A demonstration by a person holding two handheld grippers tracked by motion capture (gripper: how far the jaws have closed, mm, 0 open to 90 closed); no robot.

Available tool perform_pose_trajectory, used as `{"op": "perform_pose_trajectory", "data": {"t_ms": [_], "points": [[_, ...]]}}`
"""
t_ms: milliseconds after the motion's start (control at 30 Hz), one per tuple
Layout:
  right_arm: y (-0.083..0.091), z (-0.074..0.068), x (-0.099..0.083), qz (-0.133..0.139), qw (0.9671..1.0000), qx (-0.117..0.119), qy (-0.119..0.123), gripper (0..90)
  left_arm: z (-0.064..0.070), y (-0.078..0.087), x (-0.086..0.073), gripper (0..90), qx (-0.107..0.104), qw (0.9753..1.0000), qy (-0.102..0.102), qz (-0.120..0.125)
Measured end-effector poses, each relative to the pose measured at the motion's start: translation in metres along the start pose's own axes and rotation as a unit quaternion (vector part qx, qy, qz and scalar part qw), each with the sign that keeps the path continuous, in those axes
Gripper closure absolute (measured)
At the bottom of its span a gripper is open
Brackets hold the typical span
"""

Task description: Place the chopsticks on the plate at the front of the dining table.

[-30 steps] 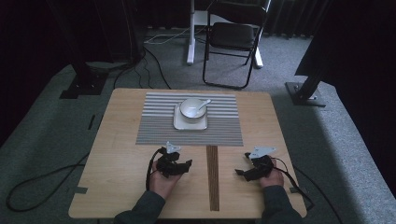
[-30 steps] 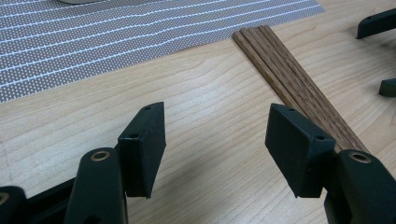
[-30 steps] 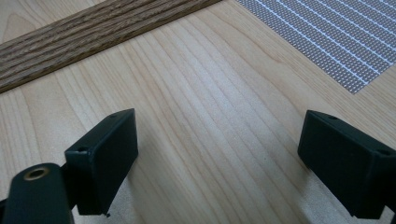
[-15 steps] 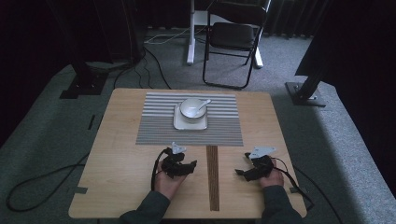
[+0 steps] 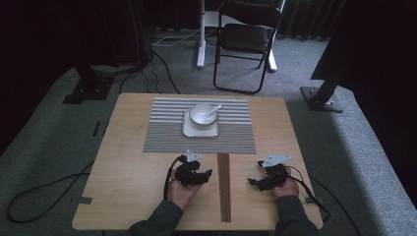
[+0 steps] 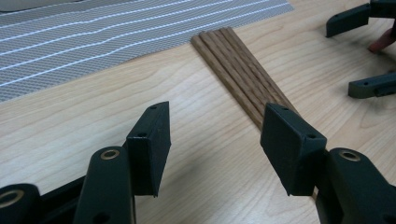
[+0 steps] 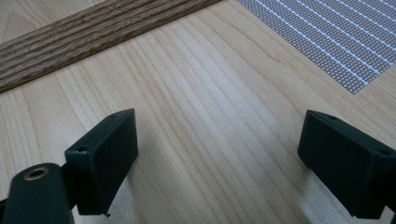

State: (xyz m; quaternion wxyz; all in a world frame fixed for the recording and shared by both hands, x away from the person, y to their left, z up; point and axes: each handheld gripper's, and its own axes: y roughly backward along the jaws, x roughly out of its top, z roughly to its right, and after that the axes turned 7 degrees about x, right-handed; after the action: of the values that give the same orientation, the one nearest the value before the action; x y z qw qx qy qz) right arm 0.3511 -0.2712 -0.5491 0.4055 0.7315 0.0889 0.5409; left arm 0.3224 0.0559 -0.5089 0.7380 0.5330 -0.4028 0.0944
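Observation:
A bundle of dark wooden sticks (image 5: pixel 223 187) lies lengthwise on the table's front middle, just below the grey striped placemat (image 5: pixel 162 137). My left gripper (image 5: pixel 208 173) rests on the table left of the sticks, pointing right at them. Its jaws are open in the left gripper view (image 6: pixel 217 126), with the sticks (image 6: pixel 243 74) running past the right jaw. My right gripper (image 5: pixel 251 181) rests to the right of the sticks, pointing left. It is also open (image 7: pixel 215 135) over bare wood, with the sticks (image 7: pixel 70 42) ahead. Neither gripper holds anything.
A white bowl (image 5: pixel 200 114) with a spoon (image 5: pixel 215 108) sits on a square white plate (image 5: pixel 189 132) at the back of the placemat. A folding chair (image 5: pixel 246 39) stands behind the table. Cables lie on the floor at the left.
My left gripper has slid a little to the right, closer to the wooden sticks. The right gripper has stayed in place.

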Motion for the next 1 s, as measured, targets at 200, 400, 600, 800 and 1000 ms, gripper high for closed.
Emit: {"op": "perform_pose_trajectory", "data": {"t_ms": [200,400,600,800,1000], "points": [[0.000,0.000,0.000,0.000,1.0000,0.000,0.000,11.6,0.009,-0.004,0.002,43.8,-0.006,1.0000,-0.007,0.000],[0.000,0.000,0.000,0.000,1.0000,0.000,0.000,11.6,0.014,-0.008,0.003,44.5,-0.008,0.9999,-0.010,-0.002],[0.000,0.000,0.000,0.000,1.0000,0.000,0.000,11.6,0.020,-0.012,0.002,48.3,-0.009,0.9998,-0.015,-0.002],[0.000,0.000,0.000,0.000,1.0000,0.000,0.000,11.6,0.025,-0.017,0.001,54.4,-0.009,0.9997,-0.022,-0.008],[0.000,0.000,0.000,0.000,1.0000,0.000,0.000,11.6,0.029,-0.022,0.000,54.3,-0.005,0.9996,-0.026,-0.013]]}}
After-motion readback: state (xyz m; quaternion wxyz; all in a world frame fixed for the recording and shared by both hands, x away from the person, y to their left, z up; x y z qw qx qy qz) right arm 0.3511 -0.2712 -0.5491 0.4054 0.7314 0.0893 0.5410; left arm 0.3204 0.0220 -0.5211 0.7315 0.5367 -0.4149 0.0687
